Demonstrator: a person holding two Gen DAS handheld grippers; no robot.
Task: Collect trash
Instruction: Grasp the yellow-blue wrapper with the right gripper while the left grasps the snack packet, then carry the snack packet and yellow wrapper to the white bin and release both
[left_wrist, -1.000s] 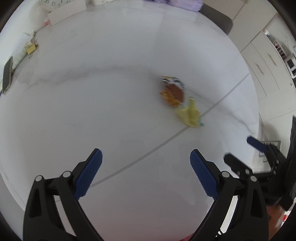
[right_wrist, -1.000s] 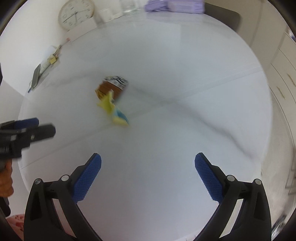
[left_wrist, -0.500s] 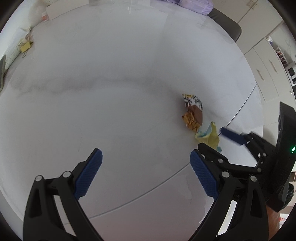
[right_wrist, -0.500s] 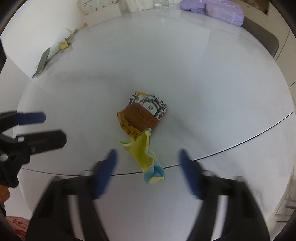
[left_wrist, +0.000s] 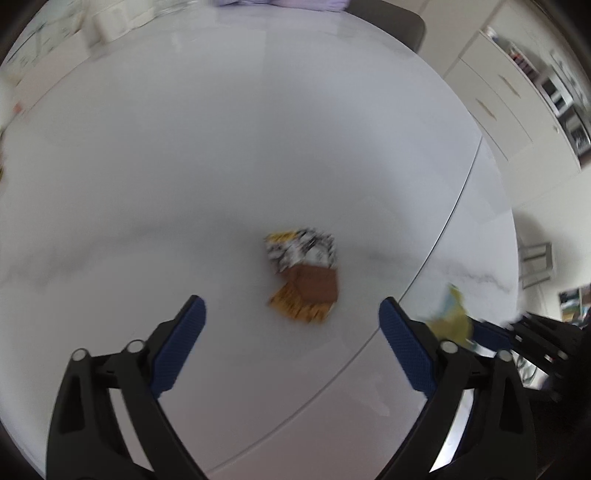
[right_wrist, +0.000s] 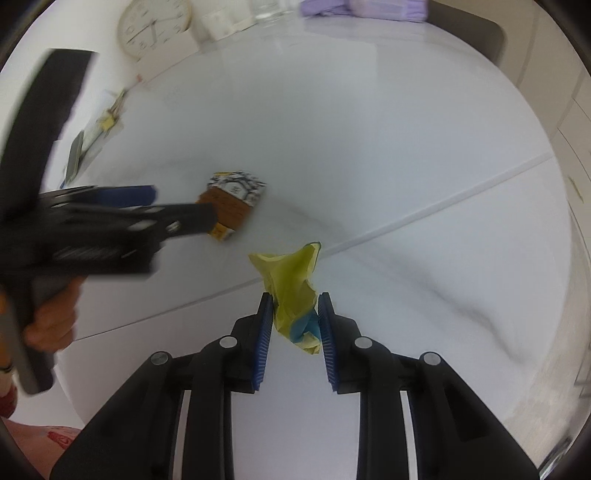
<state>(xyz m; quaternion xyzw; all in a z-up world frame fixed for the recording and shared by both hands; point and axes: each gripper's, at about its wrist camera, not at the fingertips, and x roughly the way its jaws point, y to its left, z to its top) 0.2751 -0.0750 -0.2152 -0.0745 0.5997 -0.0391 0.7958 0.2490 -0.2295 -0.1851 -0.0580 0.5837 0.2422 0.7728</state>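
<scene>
Right gripper (right_wrist: 295, 325) pinched the soft yellow wrapper (right_wrist: 291, 284) above the white table (right_wrist: 406, 147). Left gripper (left_wrist: 291, 343) was wide open near the brown snack packet (left_wrist: 308, 291), which looked light and crinkly; grab its middle.

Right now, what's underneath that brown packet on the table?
Under the brown packet lie an orange wrapper and a black-and-white wrapper, both sticking out. Anything fully beneath it is covered.

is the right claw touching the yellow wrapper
Touching: the right wrist view shows the right claw with both pads closed against the yellow wrapper.
</scene>
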